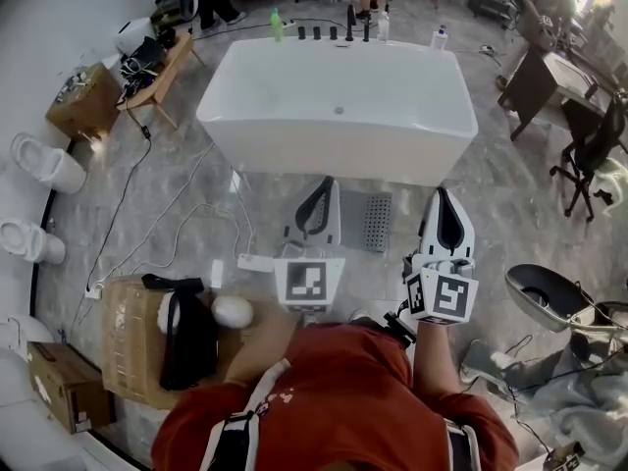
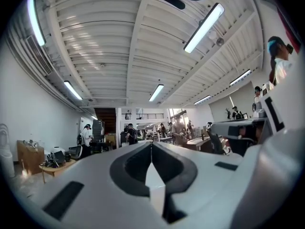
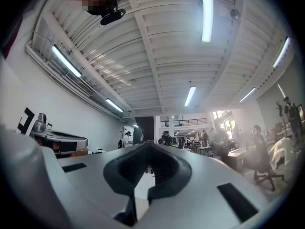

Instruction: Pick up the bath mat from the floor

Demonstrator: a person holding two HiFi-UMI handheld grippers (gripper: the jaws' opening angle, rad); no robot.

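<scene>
Jaws: closed tight and empty on your left gripper (image 1: 326,183) and right gripper (image 1: 440,194) | grippers: both aimed about level | bath mat (image 1: 378,221): flat on floor between them, beside bathtub (image 1: 324,150) | step: approach not begun | next: likely tip down, open, reach a mat edge.

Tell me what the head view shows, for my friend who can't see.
A person in red holds the left gripper and right gripper, both shut and empty. A grey bath mat lies between them, before a white bathtub.
</scene>
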